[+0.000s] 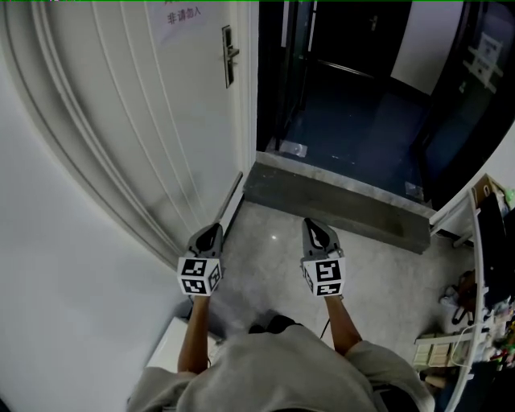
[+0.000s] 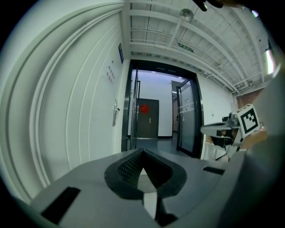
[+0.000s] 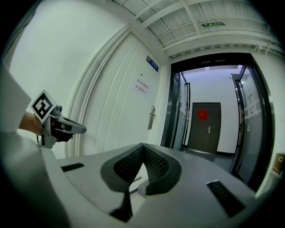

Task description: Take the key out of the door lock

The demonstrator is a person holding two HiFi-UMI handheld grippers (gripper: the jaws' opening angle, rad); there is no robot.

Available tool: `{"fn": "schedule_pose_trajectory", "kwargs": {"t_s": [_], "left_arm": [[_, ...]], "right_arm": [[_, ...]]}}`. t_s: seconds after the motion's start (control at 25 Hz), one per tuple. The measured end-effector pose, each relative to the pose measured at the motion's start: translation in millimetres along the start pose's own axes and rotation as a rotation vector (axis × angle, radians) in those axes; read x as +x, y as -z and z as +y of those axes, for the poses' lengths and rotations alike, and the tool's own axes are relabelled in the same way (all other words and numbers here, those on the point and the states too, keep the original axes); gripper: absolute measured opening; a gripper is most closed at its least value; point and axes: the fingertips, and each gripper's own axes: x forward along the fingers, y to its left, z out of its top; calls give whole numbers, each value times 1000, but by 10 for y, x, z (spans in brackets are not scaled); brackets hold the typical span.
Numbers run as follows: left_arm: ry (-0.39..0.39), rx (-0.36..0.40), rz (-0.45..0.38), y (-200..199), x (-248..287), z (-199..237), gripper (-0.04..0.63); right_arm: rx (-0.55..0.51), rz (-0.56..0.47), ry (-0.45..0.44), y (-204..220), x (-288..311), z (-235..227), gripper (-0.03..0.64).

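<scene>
A white door [image 1: 153,121] stands open on the left, with a metal lock plate and lever handle [image 1: 229,55] near its edge. The same lock plate [image 2: 116,112] [image 3: 152,117] appears small and far off in both gripper views. No key can be made out at this distance. My left gripper [image 1: 215,228] [image 2: 142,152] is shut with nothing in it and points toward the doorway, well short of the lock. Beside it, my right gripper [image 1: 313,224] [image 3: 142,145] is also shut and empty.
A grey stone threshold [image 1: 338,201] crosses the doorway ahead, with a dark corridor behind it. At the corridor's end is a dark door with a red ornament [image 3: 203,115]. A paper notice [image 1: 181,14] hangs on the white door. Cluttered shelving [image 1: 483,322] stands at the right.
</scene>
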Motion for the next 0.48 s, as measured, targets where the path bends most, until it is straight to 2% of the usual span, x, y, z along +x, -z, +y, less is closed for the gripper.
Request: {"fn": "schedule_pose_trajectory", "kwargs": {"t_s": [0.28, 0.48], "left_arm": [[-7, 7, 5, 52, 332, 214, 17], [-19, 16, 11, 57, 775, 418, 17]], "right_arm": [[6, -9, -7, 108, 417, -64, 23], [18, -10, -20, 215, 907, -225, 23]]}}
